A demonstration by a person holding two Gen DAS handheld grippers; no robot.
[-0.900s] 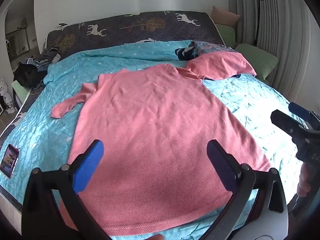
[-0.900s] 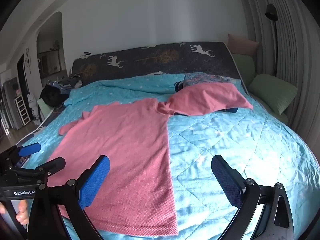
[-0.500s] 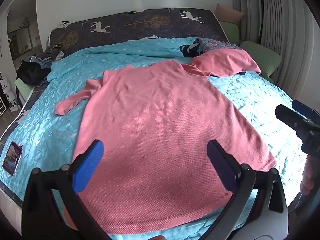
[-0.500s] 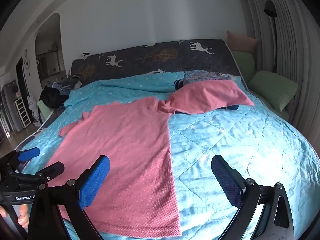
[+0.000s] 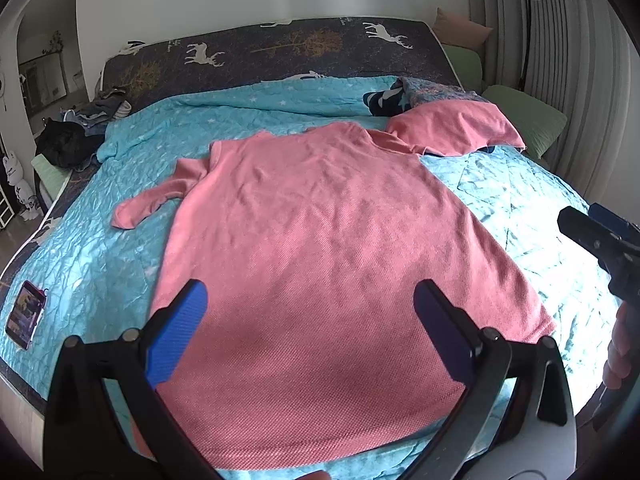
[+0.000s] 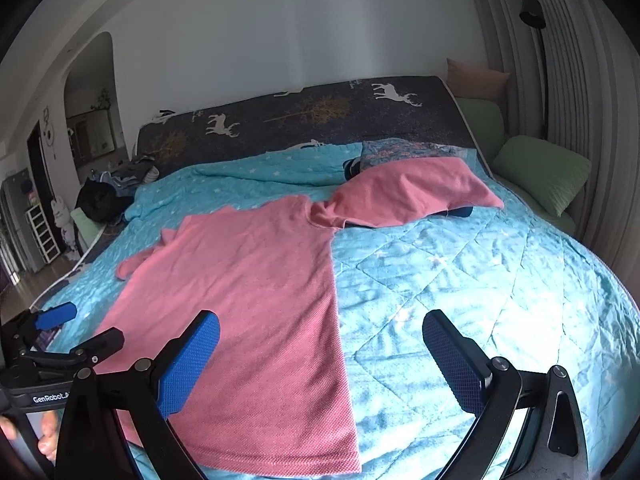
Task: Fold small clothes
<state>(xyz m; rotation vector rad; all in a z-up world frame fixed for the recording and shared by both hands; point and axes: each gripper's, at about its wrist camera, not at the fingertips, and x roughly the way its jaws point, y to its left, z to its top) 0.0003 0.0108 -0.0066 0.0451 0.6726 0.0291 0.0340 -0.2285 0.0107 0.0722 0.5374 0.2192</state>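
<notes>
A pink long-sleeved top (image 5: 328, 256) lies spread flat on the teal quilt (image 5: 520, 200), hem toward me. Its left sleeve (image 5: 156, 200) lies bent on the quilt; its right sleeve (image 5: 456, 132) drapes over a pile at the bed's head. My left gripper (image 5: 310, 314) is open and empty, above the hem. My right gripper (image 6: 320, 344) is open and empty, above the top's right edge (image 6: 340, 320) and the bare quilt (image 6: 480, 264). In the right wrist view the left gripper (image 6: 72, 332) is at the far left. In the left wrist view the right gripper (image 5: 600, 240) shows at the right edge.
A phone (image 5: 25, 314) lies on the quilt's left edge. Dark clothes (image 5: 76, 136) are heaped at the bed's far left corner. A patterned folded cloth (image 6: 404, 148) lies under the right sleeve. Green cushions (image 6: 540, 176) and a floor lamp (image 6: 532, 12) stand to the right.
Both grippers have drawn back and tilted down slightly, so the bed sits lower in view. The pink top has not moved. Both grippers stay open.
</notes>
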